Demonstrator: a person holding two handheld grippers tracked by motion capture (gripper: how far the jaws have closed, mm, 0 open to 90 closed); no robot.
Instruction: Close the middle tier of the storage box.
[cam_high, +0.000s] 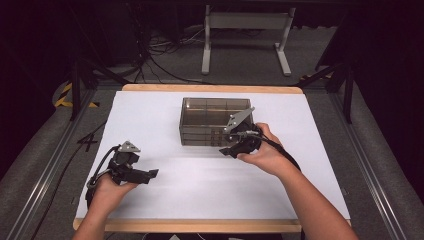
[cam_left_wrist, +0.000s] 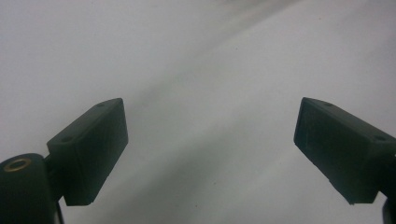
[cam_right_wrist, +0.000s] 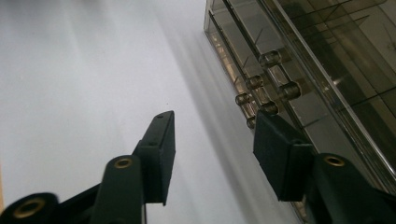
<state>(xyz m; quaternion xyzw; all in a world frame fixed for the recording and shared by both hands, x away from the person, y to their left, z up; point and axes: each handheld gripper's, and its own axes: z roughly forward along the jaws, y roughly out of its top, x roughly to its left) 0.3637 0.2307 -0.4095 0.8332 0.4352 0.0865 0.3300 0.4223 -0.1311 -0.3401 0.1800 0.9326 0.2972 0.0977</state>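
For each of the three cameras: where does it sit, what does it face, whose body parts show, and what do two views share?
High view: above the person's side, looking forward and down on the white table; both forearms and hand-held grippers show.
Left gripper view: rides the left hand-held gripper, facing bare tabletop between open jaws.
Right gripper view: rides the right hand-held gripper, jaws apart beside the drawer box.
Shared: high and right views both show the drawer box.

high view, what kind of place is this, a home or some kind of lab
Most likely a lab or recording workspace, not a home. A white-topped table with a wooden edge stands on grey carpet, loose black cables trail on the floor behind it, and yellow-and-black hazard tape marks the floor. A smoky transparent plastic drawer box is on the table.
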